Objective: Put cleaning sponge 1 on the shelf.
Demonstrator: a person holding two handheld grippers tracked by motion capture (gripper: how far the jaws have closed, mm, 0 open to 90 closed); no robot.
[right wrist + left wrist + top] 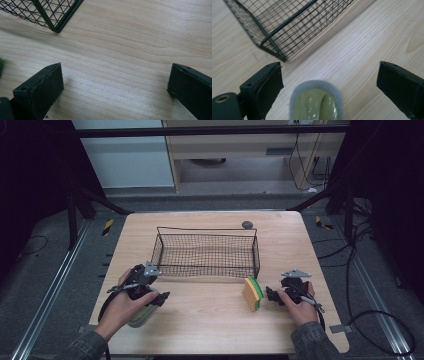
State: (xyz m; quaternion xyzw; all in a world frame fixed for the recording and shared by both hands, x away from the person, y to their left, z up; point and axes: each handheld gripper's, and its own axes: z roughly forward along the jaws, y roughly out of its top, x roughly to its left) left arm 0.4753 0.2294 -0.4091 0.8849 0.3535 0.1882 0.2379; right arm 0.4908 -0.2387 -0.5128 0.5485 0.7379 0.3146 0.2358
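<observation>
The left gripper [329,82] stood with its two black padded jaws spread wide, gripping nothing, and between them, low in the left gripper view, lay the rounded end of a pale green glossy object edged in grey fuzzy felt [315,102], resting on the table. In the high view the same object [141,316] peeked out beneath the person's left hand [125,302], near the front left of the table. It looked soft-edged and light, with a slick centre, so the felted rim seemed the surer place to pinch; what it was could not be told exactly. The right gripper [115,85] was likewise spread wide and empty over bare wood. In the high view it [270,295] sat just right of a yellow sponge with a green scouring layer [253,293], standing on edge; the sponge would likely be light and squashy, best squeezed across its flat faces. Behind both, a black wire mesh rectangular basket [206,267] sat empty mid-table on the light wooden tabletop [210,325].
</observation>
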